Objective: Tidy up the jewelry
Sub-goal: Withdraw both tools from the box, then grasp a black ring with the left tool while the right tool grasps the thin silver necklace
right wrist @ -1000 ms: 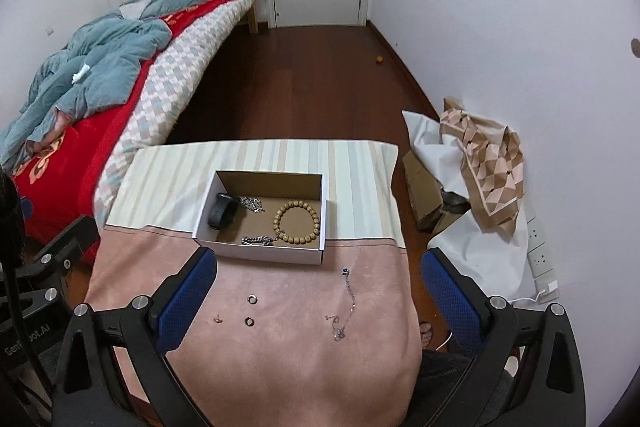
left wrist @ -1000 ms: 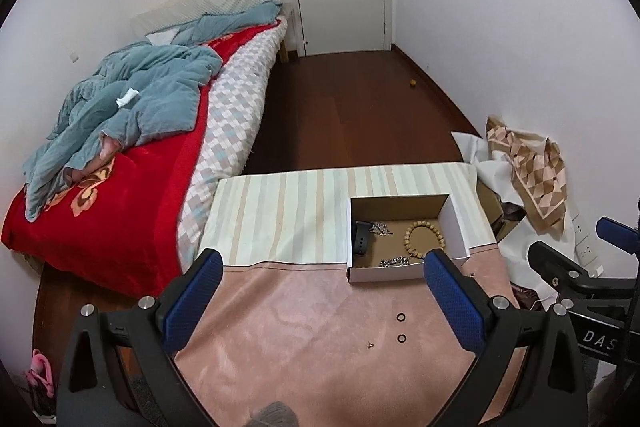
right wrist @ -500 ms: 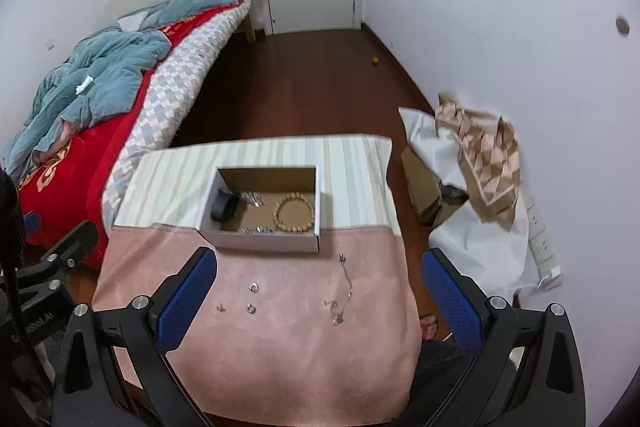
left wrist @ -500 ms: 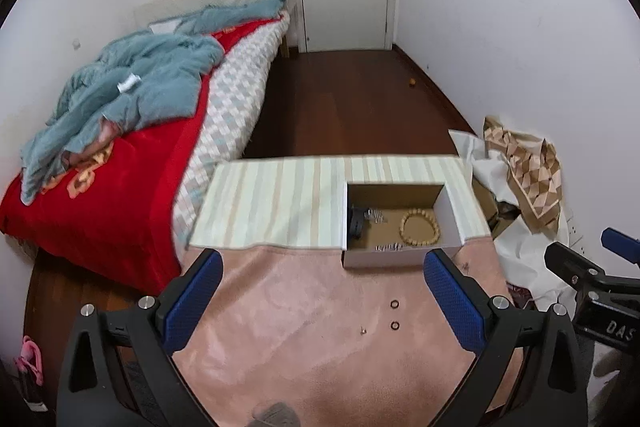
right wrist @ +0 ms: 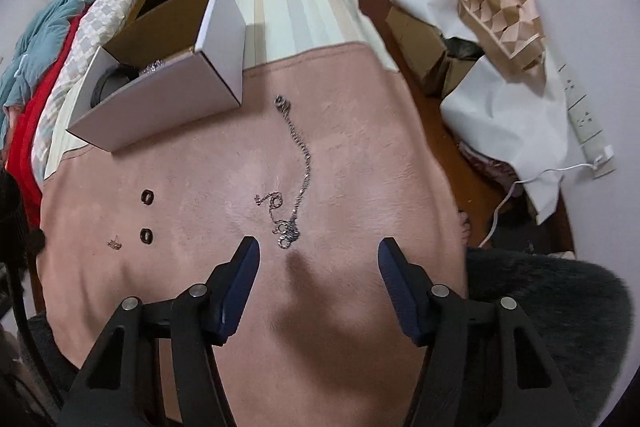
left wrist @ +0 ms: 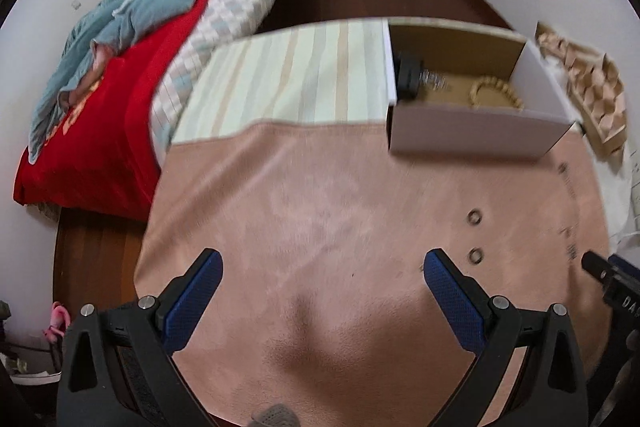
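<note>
A white cardboard box (left wrist: 476,131) (right wrist: 160,115) stands on the pink cloth (left wrist: 320,219) and holds a wooden bead bracelet (left wrist: 496,93), a black band (left wrist: 408,75) and a silver chain. Two dark rings (left wrist: 475,235) (right wrist: 147,215) and a small earring (right wrist: 115,243) lie on the cloth. A silver necklace (right wrist: 298,163) lies just ahead of my right gripper (right wrist: 318,259), which is open and empty, low over the cloth. My left gripper (left wrist: 320,267) is open and empty, low over bare cloth left of the rings.
A bed (left wrist: 120,67) with red and blue covers stands to the left. White paper, a patterned bag (right wrist: 496,3) and a cardboard box lie on the floor to the right. A power strip (right wrist: 584,115) lies by the wall. Striped cloth (left wrist: 288,79) covers the table's far part.
Both grippers have dropped down close to the table. The right one now sits just behind the necklace; the left one hovers over the pink cloth. The right gripper's fingers stand closer together than before.
</note>
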The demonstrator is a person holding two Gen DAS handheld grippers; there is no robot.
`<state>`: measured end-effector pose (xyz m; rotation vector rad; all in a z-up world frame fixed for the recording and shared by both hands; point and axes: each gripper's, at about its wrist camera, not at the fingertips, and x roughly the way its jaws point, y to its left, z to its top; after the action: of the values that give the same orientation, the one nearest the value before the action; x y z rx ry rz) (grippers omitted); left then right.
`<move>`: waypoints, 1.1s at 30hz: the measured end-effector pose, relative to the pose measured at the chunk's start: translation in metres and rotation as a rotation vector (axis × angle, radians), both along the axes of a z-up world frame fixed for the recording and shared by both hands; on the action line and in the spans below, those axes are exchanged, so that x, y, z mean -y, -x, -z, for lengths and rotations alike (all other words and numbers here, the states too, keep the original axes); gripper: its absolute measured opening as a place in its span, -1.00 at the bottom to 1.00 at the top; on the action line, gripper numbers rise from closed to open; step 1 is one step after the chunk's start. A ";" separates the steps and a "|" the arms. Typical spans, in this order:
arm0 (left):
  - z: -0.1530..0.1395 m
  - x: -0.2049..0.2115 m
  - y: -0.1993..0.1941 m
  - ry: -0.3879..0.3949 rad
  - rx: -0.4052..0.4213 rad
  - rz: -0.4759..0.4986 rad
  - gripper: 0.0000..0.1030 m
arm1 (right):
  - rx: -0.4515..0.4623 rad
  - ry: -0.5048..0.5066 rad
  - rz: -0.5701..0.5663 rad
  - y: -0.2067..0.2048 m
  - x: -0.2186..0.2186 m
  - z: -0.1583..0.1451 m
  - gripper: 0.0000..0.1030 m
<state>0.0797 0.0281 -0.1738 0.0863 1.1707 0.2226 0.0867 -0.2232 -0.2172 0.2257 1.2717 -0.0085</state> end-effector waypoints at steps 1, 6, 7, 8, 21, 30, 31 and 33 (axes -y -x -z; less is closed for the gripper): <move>0.003 0.000 0.000 -0.001 -0.008 -0.001 0.99 | 0.014 -0.018 0.007 -0.003 0.002 0.000 0.24; 0.012 -0.005 -0.011 -0.017 -0.012 -0.029 0.99 | 0.093 -0.031 0.008 -0.041 0.004 -0.003 0.24; 0.014 -0.005 -0.016 -0.023 -0.011 -0.035 0.99 | 0.108 -0.030 -0.002 -0.050 0.002 -0.002 0.24; 0.017 -0.004 -0.020 -0.028 -0.017 -0.041 0.99 | 0.117 -0.013 -0.019 -0.059 -0.003 -0.002 0.24; 0.041 0.003 -0.039 -0.022 -0.091 -0.028 0.99 | 0.171 0.060 -0.156 -0.086 -0.029 0.015 -0.80; 0.042 0.039 -0.020 0.127 -0.109 0.094 0.98 | 0.160 -0.079 -0.068 -0.035 -0.011 -0.010 -0.80; 0.044 0.045 -0.020 0.142 -0.113 0.117 0.98 | 0.156 -0.091 -0.052 -0.029 -0.008 -0.013 -0.80; 0.046 0.055 -0.020 0.150 -0.112 0.150 0.82 | 0.158 -0.099 -0.030 -0.020 -0.003 -0.015 -0.80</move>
<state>0.0992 -0.0274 -0.2196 0.0554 1.2829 -0.0027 0.1069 -0.2200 -0.2020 0.2870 1.1189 0.0966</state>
